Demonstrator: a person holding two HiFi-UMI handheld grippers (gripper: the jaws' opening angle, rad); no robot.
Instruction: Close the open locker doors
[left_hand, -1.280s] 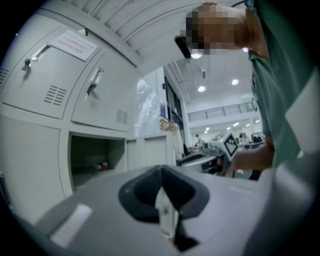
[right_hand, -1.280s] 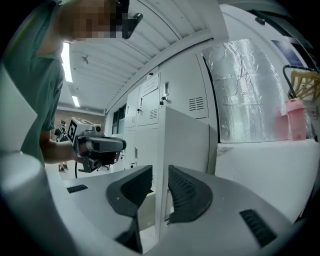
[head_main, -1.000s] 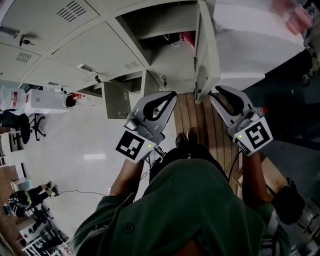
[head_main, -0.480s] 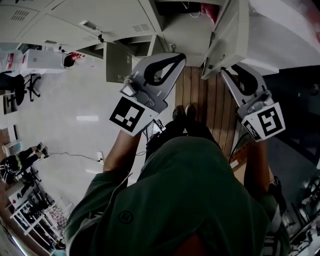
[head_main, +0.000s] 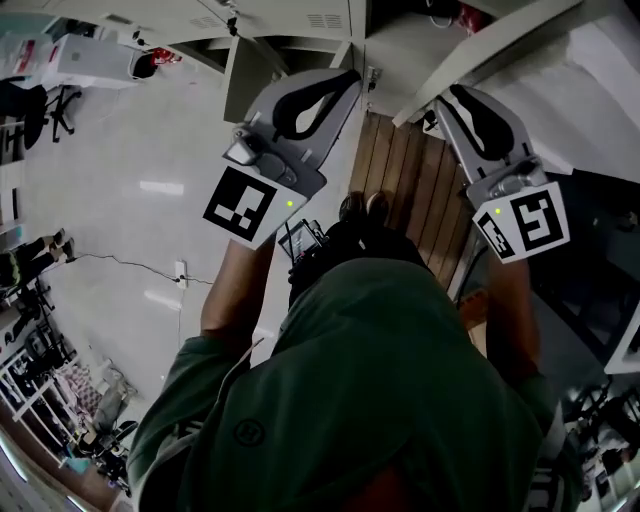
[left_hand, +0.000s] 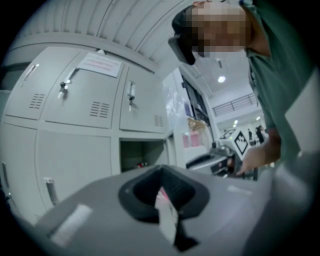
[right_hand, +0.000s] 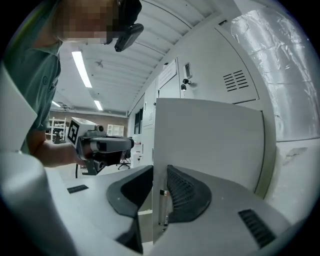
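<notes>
A bank of grey lockers (left_hand: 75, 100) stands in front of me. In the right gripper view the free edge of an open locker door (right_hand: 210, 145) sits between the jaws of my right gripper (right_hand: 159, 192), whose pads (right_hand: 182, 192) close on it from both sides. In the head view that door (head_main: 500, 45) slants away from the right gripper (head_main: 447, 92) at the top right. My left gripper (head_main: 350, 75) hangs free beside it with its tips together. It faces an open compartment (left_hand: 142, 155) in the left gripper view. A second open door (head_main: 248, 80) stands lower left.
A strip of wooden planks (head_main: 410, 180) runs under the person's shoes (head_main: 362, 207), with glossy white floor (head_main: 130, 200) to the left. Office chairs and racks stand far off at the left edge. A plastic-wrapped panel (right_hand: 270, 65) adjoins the lockers on the right.
The view has tipped down, so the lockers slid toward the top edge. Both grippers sit higher in the picture. The door at the right gripper now lies at a flatter slant.
</notes>
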